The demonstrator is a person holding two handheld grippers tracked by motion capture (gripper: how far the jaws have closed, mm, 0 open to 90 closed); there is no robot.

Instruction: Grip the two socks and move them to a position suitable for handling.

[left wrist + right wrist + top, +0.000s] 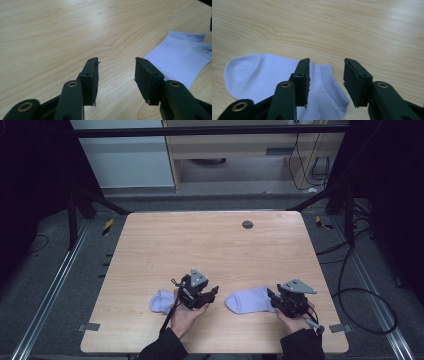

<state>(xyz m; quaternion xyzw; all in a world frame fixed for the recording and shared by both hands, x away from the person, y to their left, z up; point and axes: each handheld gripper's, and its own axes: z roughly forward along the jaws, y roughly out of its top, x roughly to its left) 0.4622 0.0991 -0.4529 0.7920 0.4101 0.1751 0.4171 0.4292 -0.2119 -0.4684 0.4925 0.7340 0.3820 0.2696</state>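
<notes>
Both forearms, in dark sleeves, come in at the near edge. The left gripper (pixel 214 292) sits in the left hand (pixel 186 316), pointing right, jaws parted with nothing between them. The right gripper (pixel 270 295), in the right hand (pixel 296 320), points left, jaws parted too.

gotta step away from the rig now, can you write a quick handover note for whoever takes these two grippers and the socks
Left gripper: open, nothing between the jaws, hovering over bare wood.
Right gripper: open, over the cuff end of the right sock, not gripping it.
Left sock: lies flat on the table near the front edge, partly hidden by the left hand.
Right sock: flat, toe pointing towards the left sock, a gap between the two.
Done: both socks lie released, apart, on the table.
Left: probably pairing or stacking them; nothing is gripped, so either sock needs a fresh grasp.
</notes>
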